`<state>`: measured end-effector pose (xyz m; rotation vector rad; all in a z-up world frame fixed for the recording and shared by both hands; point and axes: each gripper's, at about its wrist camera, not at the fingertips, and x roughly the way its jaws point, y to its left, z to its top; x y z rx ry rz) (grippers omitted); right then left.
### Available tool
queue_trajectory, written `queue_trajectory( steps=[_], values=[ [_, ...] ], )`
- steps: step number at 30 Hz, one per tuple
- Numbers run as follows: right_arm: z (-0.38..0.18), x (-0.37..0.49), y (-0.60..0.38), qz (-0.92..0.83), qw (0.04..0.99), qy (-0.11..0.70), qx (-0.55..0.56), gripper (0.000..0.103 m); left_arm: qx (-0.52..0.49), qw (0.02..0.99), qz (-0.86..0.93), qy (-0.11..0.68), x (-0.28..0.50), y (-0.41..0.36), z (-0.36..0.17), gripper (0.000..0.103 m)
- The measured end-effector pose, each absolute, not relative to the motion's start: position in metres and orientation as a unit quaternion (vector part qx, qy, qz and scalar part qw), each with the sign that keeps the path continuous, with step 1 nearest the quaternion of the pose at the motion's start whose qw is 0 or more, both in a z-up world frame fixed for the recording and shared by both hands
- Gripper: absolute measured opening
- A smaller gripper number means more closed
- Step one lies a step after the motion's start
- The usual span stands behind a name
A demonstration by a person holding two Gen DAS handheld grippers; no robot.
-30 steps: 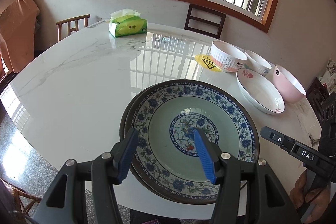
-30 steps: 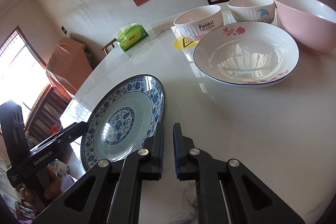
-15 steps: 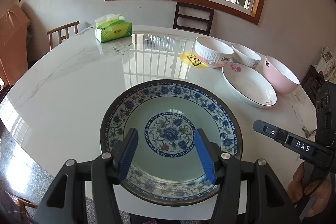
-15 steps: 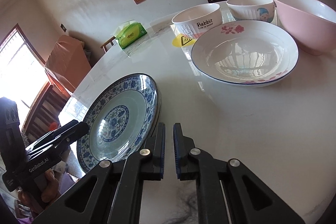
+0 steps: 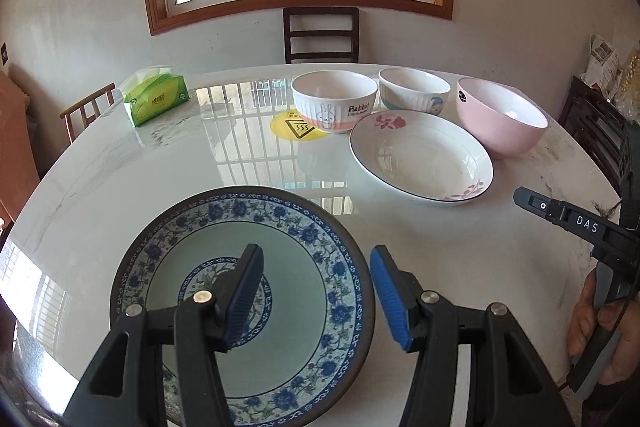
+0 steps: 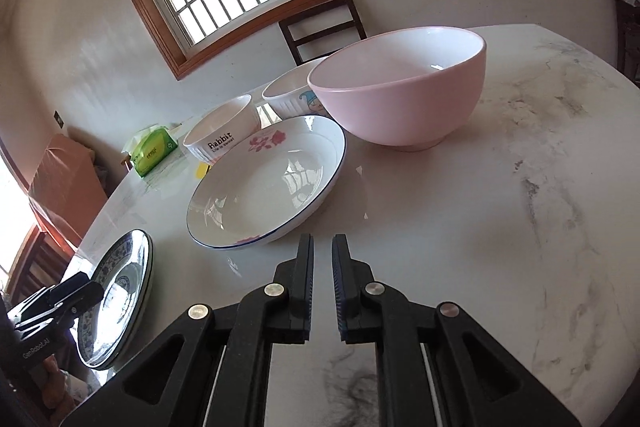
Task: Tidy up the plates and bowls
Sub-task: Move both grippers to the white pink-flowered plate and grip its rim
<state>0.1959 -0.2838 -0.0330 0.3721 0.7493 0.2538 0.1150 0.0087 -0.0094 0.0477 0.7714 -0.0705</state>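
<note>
We have the blue-patterned plate [image 5: 244, 291] at the table's [image 5: 160, 167] near edge; white plate [image 5: 420, 163] and three bowls unstacked; left hand-held gripper [image 5: 314, 297] apart, right hand-held gripper [image 6: 323, 281] nearly together, both empty.

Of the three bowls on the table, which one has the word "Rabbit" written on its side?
The white bowl standing on the yellow sticker; the other two lack it.

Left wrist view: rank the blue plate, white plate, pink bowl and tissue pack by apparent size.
1. Blue plate, though it is nearest the camera.
2. White plate.
3. Pink bowl.
4. Tissue pack, though it lies farthest back.
</note>
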Motion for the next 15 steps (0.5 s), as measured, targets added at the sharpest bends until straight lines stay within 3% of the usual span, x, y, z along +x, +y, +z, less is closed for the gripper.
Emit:
queue_trajectory(
  steps=[6,15],
  values=[
    [-0.044,0.215,-0.308,0.151,0.877,0.376,0.258,0.026,0.029,0.919,-0.052,0.390,0.141,-0.016,-0.014,0.057],
    [-0.051,0.251,-0.326,0.146,0.862,0.362,0.324,0.032,-0.044,0.890,-0.092,0.444,0.206,-0.026,-0.019,0.057]
  ],
)
